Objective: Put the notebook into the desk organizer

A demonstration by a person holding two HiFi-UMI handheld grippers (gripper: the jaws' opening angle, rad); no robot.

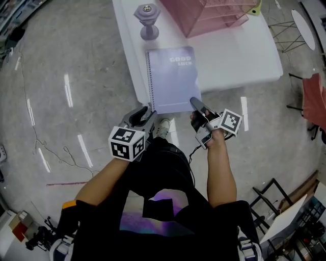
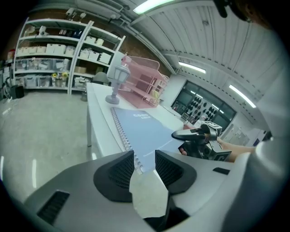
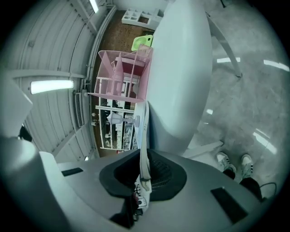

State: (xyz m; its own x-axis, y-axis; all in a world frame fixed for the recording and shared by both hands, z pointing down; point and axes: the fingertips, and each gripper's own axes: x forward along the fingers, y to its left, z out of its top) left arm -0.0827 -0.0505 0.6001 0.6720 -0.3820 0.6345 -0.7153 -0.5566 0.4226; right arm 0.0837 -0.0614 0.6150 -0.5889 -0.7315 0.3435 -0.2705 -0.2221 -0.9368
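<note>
A lavender spiral notebook (image 1: 173,76) lies flat on the white table (image 1: 239,56), its near edge at the table's front. My right gripper (image 1: 196,105) is shut on the notebook's near right corner; in the right gripper view the notebook (image 3: 144,131) shows edge-on, pinched between the jaws of that gripper (image 3: 144,170). My left gripper (image 1: 140,116) hovers open by the near left corner, just off the table edge. From the left gripper (image 2: 145,158) I look along the notebook (image 2: 145,129) toward the right gripper (image 2: 188,134). The pink wire desk organizer (image 1: 214,15) stands at the table's far side.
A small grey-purple lantern ornament (image 1: 146,20) stands on the table left of the organizer, just beyond the notebook's far left corner. Polished floor surrounds the table. Chairs and black frames stand at the right (image 1: 310,102). Shelving with boxes (image 2: 50,50) fills the far wall.
</note>
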